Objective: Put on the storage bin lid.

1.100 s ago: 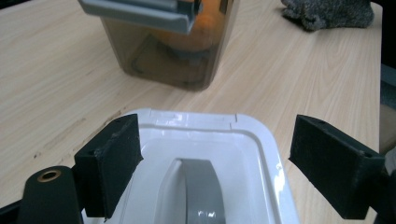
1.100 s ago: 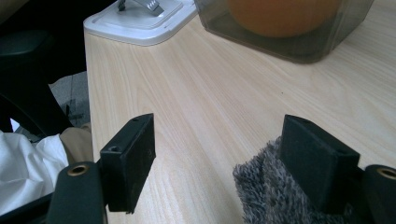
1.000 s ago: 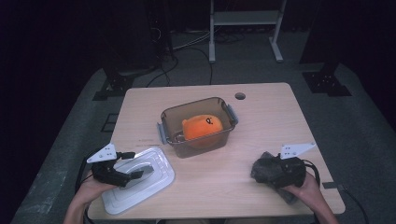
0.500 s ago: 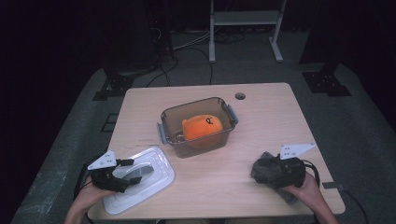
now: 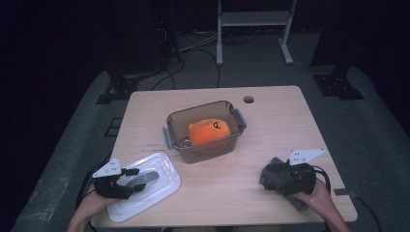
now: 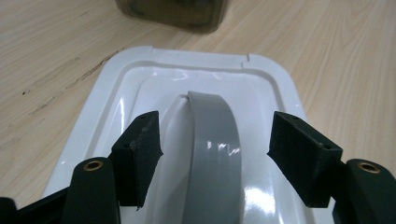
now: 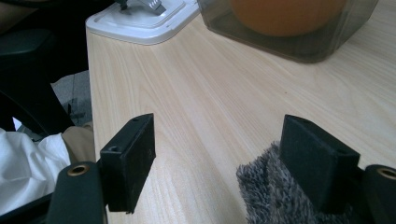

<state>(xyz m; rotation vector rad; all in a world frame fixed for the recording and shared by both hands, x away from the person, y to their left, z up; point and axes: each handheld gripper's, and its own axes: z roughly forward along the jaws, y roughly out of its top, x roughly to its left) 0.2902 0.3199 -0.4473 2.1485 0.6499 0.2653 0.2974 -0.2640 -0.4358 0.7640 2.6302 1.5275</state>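
Note:
A white lid (image 5: 162,170) with a grey arched handle (image 6: 212,149) lies at the table's front left. My left gripper (image 6: 215,137) straddles that handle; its jaws have just been closing, and a gap still shows on each side of the handle. From above, the left gripper (image 5: 138,178) sits low over the lid. A clear brown container (image 5: 205,130) at mid-table holds an orange plush toy (image 5: 209,131). My right gripper (image 7: 219,149) rests open at the front right, with a grey fuzzy cloth (image 7: 266,191) lying under its right jaw.
The container (image 7: 289,28) stands beyond the right gripper (image 5: 285,176), and the lid (image 7: 144,18) lies past it at the table's edge. The cloth (image 5: 271,174) lies bunched before that gripper. A round hole (image 5: 248,99) marks the table's far side.
The left gripper has sunk slightly toward the lid's handle, and its jaws have drawn closer together. The right gripper and cloth have stayed where they were.

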